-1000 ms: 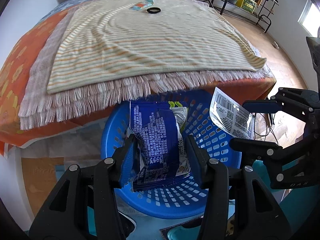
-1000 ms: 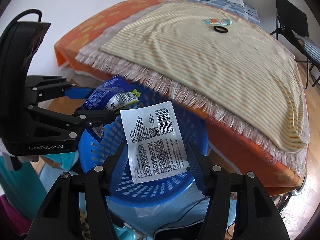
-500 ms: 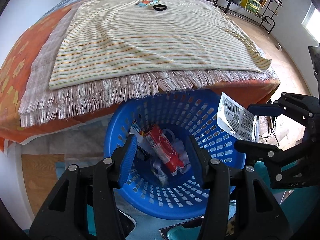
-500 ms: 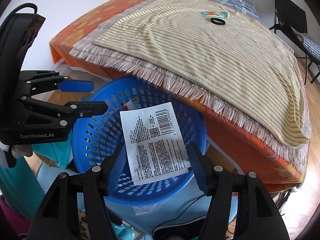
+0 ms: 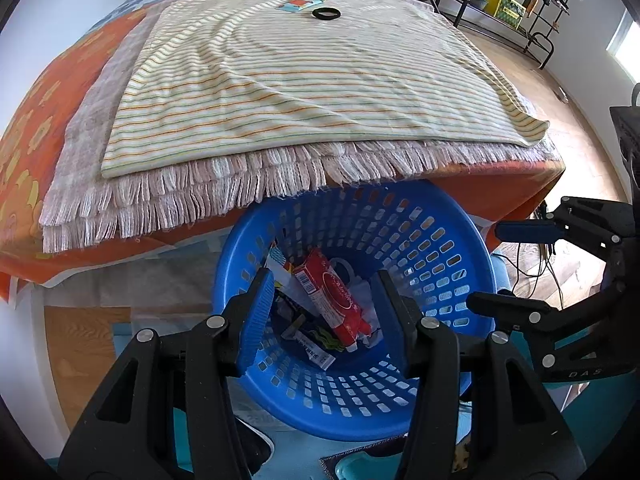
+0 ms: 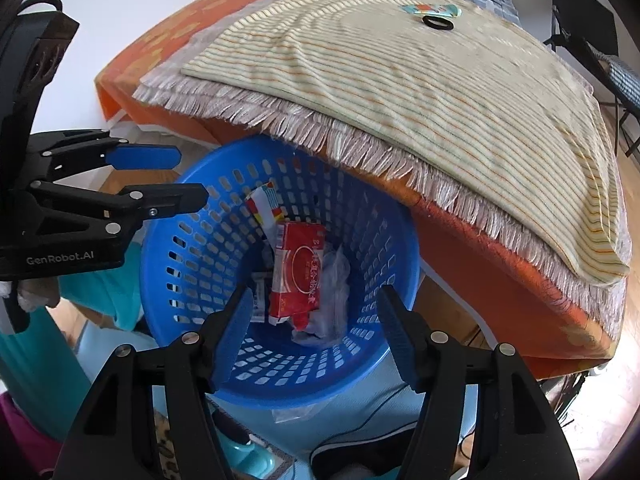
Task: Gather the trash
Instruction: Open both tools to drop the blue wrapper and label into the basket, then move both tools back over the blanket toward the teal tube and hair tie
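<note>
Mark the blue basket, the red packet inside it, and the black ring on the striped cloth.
blue basket (image 5: 436, 364): left wrist view, near perforated wall.
red packet (image 6: 298, 270): right wrist view, middle of its printed face.
black ring (image 5: 326, 13): left wrist view, on its band.

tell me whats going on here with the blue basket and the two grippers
A person with a gripper in each hand is collecting trash into the blue basket beside the bed. Both the left gripper and the right gripper hang open and empty over it. Inside lie a red packet and other wrappers. A small colourful wrapper and a black ring sit on the striped blanket.
</note>
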`<state>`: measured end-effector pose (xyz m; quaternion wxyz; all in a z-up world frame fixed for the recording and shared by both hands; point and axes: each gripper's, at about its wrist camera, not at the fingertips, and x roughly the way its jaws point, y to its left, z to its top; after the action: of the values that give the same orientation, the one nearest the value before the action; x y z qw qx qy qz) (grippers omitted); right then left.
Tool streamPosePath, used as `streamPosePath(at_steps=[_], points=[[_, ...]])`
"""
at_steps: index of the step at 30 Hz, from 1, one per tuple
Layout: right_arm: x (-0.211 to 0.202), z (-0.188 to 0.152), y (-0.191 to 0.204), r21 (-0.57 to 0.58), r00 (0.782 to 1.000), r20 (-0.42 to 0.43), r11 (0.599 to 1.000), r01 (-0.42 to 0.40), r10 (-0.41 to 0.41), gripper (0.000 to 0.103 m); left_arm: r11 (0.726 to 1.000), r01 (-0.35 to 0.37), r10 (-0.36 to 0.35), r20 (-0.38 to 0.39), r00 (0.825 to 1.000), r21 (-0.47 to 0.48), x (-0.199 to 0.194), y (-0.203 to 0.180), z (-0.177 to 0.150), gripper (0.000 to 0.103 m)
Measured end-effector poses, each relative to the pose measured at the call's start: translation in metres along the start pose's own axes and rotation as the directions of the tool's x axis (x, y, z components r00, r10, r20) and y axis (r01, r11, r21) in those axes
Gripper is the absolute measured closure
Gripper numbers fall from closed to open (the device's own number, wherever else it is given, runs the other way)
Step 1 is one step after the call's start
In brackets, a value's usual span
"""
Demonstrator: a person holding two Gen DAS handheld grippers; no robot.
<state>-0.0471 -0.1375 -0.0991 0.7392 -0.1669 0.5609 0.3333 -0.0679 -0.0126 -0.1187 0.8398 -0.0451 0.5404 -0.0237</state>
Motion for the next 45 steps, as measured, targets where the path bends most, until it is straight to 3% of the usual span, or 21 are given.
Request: streamPosePath(at_steps=[11, 22, 39, 45], points=[[-0.011, 0.003, -0.009, 0.057, 0.999, 0.035, 0.998, -0.012, 0.01, 0.039, 1.0, 0.009, -0.009, 0.008, 1.0, -0.02, -0.004, 0.003, 0.004, 0.051], [-0.029, 0.016, -0.023, 0.138, 0.996, 0.079, 0.99, 0.024, -0.035, 0.039, 0.999, 0.03, -0.029, 0.037, 0.999, -0.038, -0.016, 0.0, 0.026, 0.051], [-0.058, 0.055, -0.047, 0.207, 0.986, 0.132, 0.976, 0.074, -0.102, 0.039, 0.999, 0.005, 0.0, 0.116, 0.993, -0.04, -0.031, 0.015, 0.092, 0.051], [-0.06, 0.075, -0.064, 0.225, 0.985, 0.151, 0.973, 0.053, -0.088, 0.039, 0.999, 0.025, -0.021, 0.118, 0.993, -0.033, -0.025, 0.021, 0.123, 0.051]])
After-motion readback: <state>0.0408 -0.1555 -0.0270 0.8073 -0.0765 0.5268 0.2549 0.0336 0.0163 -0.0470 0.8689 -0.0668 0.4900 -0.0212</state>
